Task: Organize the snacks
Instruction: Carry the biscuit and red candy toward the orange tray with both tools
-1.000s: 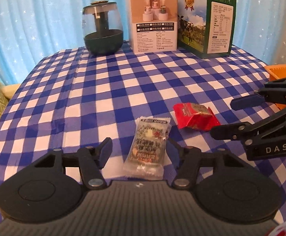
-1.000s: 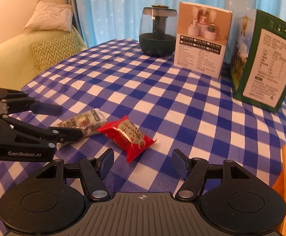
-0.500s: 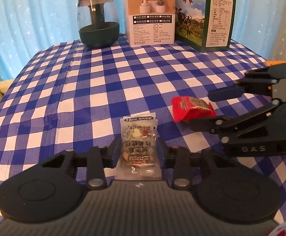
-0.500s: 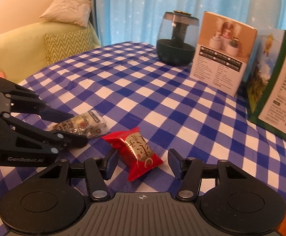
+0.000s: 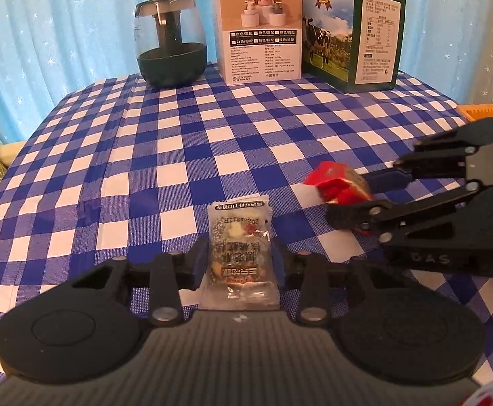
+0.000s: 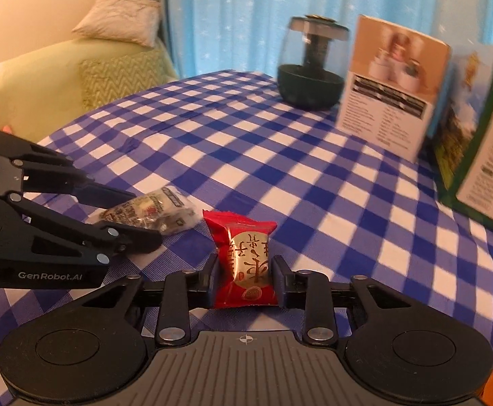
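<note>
My left gripper (image 5: 240,264) is shut on a clear snack packet (image 5: 239,247) with dark print, held just above the blue checked tablecloth (image 5: 178,155). My right gripper (image 6: 245,279) is shut on a red snack packet (image 6: 244,260) with a gold label. In the left wrist view the right gripper (image 5: 365,203) sits to the right with the red packet (image 5: 339,186) between its fingers. In the right wrist view the left gripper (image 6: 134,213) sits to the left, closed on the clear packet (image 6: 151,209).
A dark glass humidifier (image 5: 170,40), a white product box (image 5: 260,27) and a green milk carton box (image 5: 351,30) stand along the table's far edge. An orange basket (image 5: 483,113) shows at the right edge. A green sofa with cushions (image 6: 77,77) stands beyond the table.
Both grippers closed on their packets: the left on the clear packet, the right on the red one. Both packets are now lifted slightly off the cloth.
</note>
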Demonstrator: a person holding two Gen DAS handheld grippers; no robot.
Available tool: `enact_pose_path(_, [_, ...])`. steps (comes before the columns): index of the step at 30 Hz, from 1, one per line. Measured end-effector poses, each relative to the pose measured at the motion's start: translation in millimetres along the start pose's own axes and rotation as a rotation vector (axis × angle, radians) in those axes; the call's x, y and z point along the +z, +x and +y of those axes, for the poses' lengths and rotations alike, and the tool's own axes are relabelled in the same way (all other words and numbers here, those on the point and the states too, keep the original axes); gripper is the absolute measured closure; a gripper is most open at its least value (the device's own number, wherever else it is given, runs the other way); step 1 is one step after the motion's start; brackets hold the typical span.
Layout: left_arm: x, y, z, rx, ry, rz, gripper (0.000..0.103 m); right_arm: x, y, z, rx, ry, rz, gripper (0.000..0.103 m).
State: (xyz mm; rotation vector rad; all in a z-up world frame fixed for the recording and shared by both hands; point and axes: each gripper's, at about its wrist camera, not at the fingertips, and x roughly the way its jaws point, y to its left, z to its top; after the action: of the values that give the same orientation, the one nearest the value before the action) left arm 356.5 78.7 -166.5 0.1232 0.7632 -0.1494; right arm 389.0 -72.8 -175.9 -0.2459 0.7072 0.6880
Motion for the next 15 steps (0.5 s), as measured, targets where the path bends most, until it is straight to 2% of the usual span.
enact_pose_path(7, [0.0,1.0,-1.2,0.007,0.002,-0.014,0.066,-1.6,-12.4,-8.2,-0.016,0.1,0.031,0.07])
enact_pose_path(15, [-1.4,-1.5,-2.5,0.0,-0.009,0.016,0.069,-3.3,-31.4,-10.7,-0.024,0.209,0.048,0.071])
